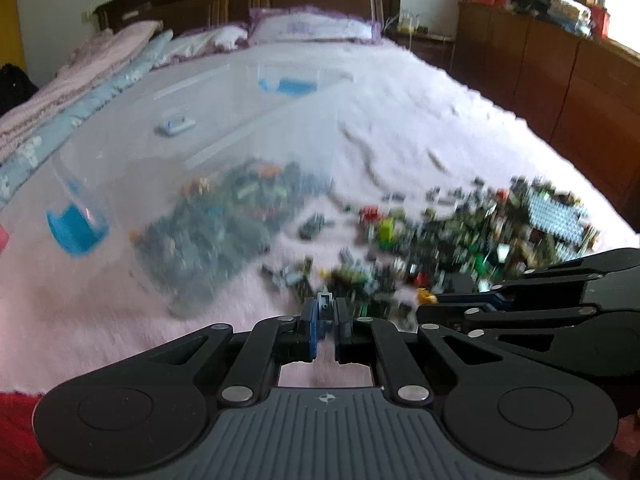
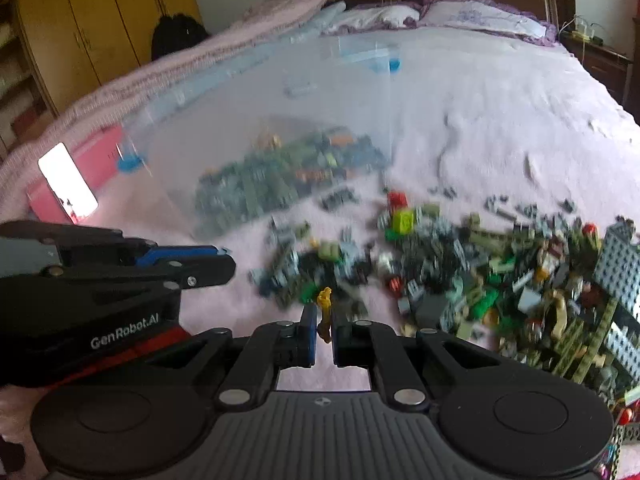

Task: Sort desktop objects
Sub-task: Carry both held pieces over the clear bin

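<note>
Left gripper (image 1: 325, 320) pinched a small grey-blue brick (image 1: 325, 305); right gripper (image 2: 325, 328) pinched a yellow-tan figure piece (image 2: 325, 312), long axis upright. Clear plastic bin (image 2: 256, 128) lay far-left of both, nearer the left gripper.
</note>
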